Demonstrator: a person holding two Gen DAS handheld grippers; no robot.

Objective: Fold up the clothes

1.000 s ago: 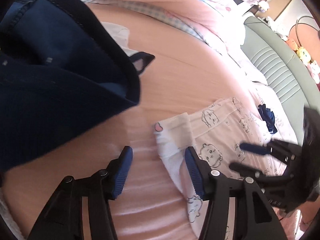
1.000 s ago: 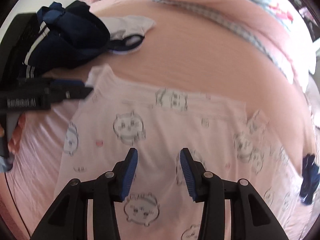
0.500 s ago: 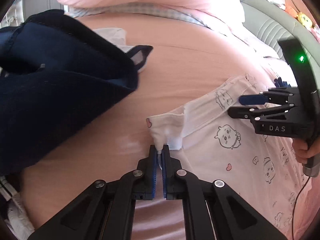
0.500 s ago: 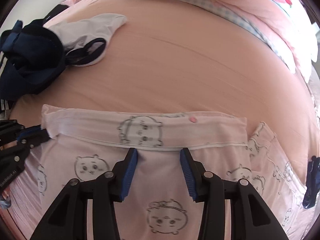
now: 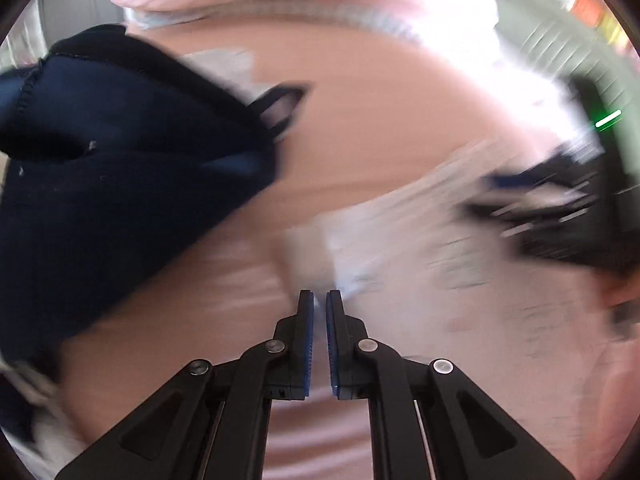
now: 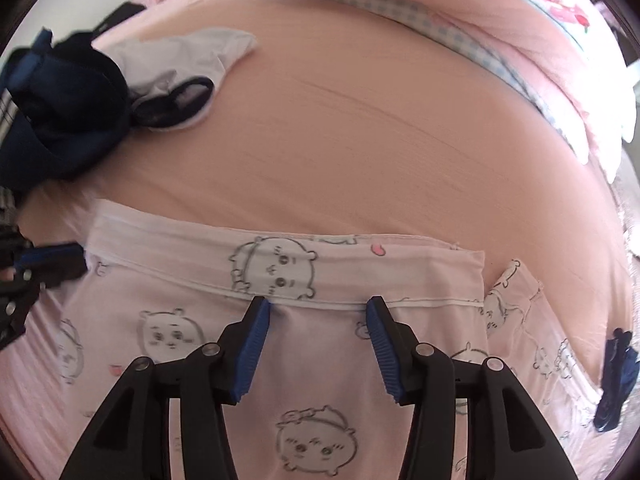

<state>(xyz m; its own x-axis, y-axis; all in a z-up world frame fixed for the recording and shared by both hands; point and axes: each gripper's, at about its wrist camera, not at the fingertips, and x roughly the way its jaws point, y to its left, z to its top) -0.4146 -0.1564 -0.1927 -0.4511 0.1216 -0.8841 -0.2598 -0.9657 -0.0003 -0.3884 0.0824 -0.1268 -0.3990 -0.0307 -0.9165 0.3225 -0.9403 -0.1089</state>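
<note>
A pale pink garment point(image 6: 272, 264) printed with cartoon animals lies on the peach bed sheet point(image 6: 360, 140), its top edge folded over into a band. My right gripper point(image 6: 318, 308) hovers over that fold line. Its jaws are opening, and the cloth lies under them, not pinched. My left gripper point(image 5: 320, 300) is shut on the garment's folded left corner point(image 5: 316, 240); this view is smeared by motion. In the right wrist view the left gripper point(image 6: 76, 260) sits at the garment's left edge. The right gripper point(image 5: 520, 192) appears blurred in the left wrist view.
A heap of navy clothes point(image 6: 60, 120) and a white piece point(image 6: 180, 60) lie at the bed's far left. The navy heap point(image 5: 120, 180) is close to my left gripper. A pink and checked quilt point(image 6: 520, 20) lines the back. A small navy bow point(image 6: 616, 376) sits at right.
The left gripper closed on the garment's corner and has swung sideways with it, blurring its view. The garment's top edge got folded over. The right gripper's jaws have widened.
</note>
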